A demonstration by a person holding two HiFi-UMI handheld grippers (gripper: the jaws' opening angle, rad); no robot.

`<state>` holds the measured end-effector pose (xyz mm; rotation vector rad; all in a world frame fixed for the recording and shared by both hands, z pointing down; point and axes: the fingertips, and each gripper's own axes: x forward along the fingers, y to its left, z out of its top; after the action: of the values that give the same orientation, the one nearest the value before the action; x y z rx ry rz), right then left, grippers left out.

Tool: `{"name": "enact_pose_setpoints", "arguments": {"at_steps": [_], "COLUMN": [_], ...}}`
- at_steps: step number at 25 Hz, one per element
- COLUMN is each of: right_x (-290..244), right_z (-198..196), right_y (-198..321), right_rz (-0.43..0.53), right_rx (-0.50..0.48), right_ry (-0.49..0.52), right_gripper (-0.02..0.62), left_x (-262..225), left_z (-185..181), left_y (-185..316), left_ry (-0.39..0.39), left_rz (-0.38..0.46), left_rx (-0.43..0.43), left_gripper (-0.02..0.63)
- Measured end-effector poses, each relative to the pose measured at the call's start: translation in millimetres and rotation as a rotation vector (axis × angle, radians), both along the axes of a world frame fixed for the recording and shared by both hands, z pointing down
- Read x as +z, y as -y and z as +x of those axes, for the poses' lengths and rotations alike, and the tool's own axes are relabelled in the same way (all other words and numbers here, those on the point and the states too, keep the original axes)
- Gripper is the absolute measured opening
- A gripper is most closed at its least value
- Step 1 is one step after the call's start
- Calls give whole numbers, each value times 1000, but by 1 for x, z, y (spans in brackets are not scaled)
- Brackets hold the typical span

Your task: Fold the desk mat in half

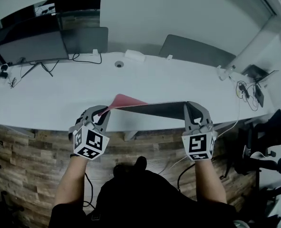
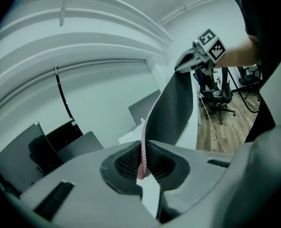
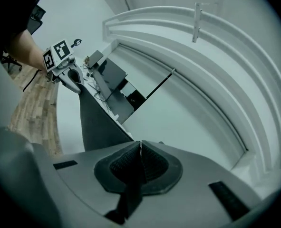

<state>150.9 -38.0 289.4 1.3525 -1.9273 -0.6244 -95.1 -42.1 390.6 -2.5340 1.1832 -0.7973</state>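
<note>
My ribbed, matt dark pads (image 2: pixel 123 161) sit in smooth grey plastic. The desk mat (image 1: pixel 152 109) looks pliable, matt dark one face, pink the other; desk (image 1: pixel 59 96) smooth white, floor (image 1: pixel 26 160) grained wood.
</note>
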Motion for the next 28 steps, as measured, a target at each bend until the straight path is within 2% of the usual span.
{"name": "enact_pose_setpoints", "arguments": {"at_steps": [6, 11, 16, 24, 28], "right_x": [-49, -68, -64, -14, -10], "right_z": [9, 12, 13, 28, 48], "right_y": [-13, -18, -5, 42, 77], "right_rz": [95, 129, 116, 11, 40], "right_rx": [28, 31, 25, 13, 24], "right_ry": [59, 73, 93, 123, 150], "right_gripper": [9, 8, 6, 3, 2], "left_x": [-85, -115, -105, -59, -41], "left_z": [0, 1, 1, 14, 25], "left_y": [-1, 0, 12, 50, 80], "left_ry": [-41, -33, -16, 23, 47], "left_rz": [147, 193, 153, 42, -6], "left_rx": [41, 58, 52, 40, 25], "left_gripper": [25, 25, 25, 25, 25]}}
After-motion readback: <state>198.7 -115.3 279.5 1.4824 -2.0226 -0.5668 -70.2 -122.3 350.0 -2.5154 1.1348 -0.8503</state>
